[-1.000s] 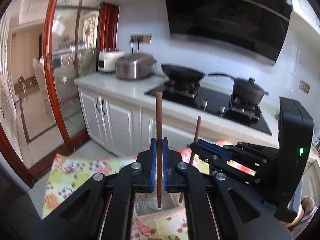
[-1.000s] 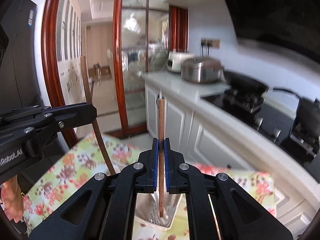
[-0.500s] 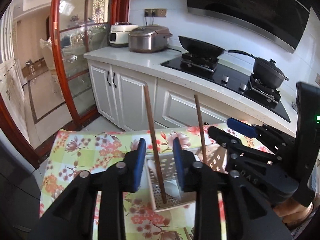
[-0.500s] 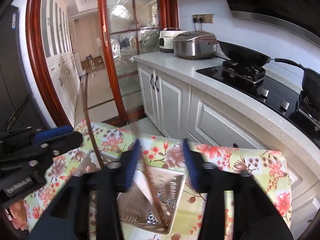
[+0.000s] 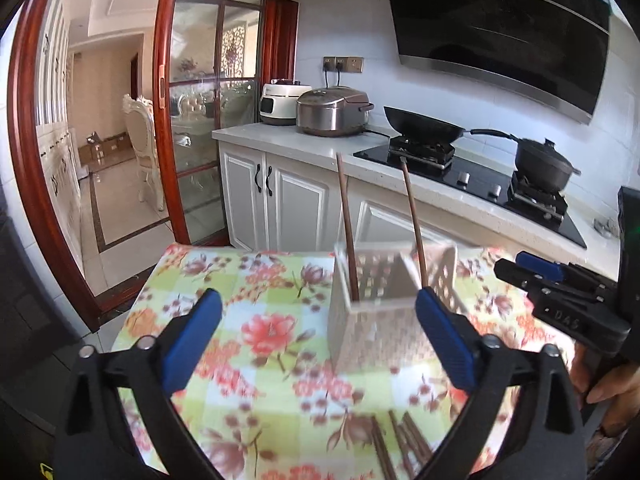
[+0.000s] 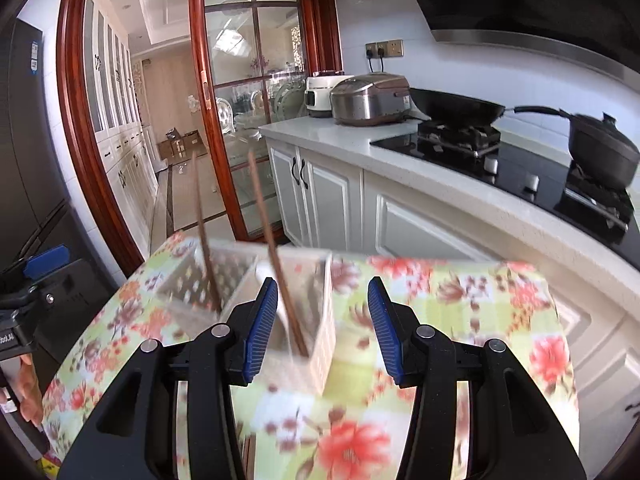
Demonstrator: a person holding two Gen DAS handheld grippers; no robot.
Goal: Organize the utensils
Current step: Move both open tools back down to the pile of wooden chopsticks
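Note:
A white perforated utensil holder (image 5: 384,304) stands on the floral tablecloth (image 5: 248,320). Two brown chopsticks lean in it, one at the left (image 5: 346,224) and one at the right (image 5: 414,220). My left gripper (image 5: 320,340) is wide open and empty, in front of the holder. The holder (image 6: 316,328) with both chopsticks (image 6: 276,256) shows in the right wrist view too. My right gripper (image 6: 322,324) is open and empty, just right of the holder. More brown chopsticks (image 5: 396,448) lie on the cloth near the left gripper.
The right gripper's body (image 5: 568,300) is at the right of the left wrist view. A white kitchen counter (image 5: 304,148) with rice cookers, a wok and a pot stands behind the table. A red-framed glass door (image 5: 192,120) is at the left.
Both grippers opened and let go of their chopsticks, which now lean in the holder. Both grippers have pulled back from it and opened wider.

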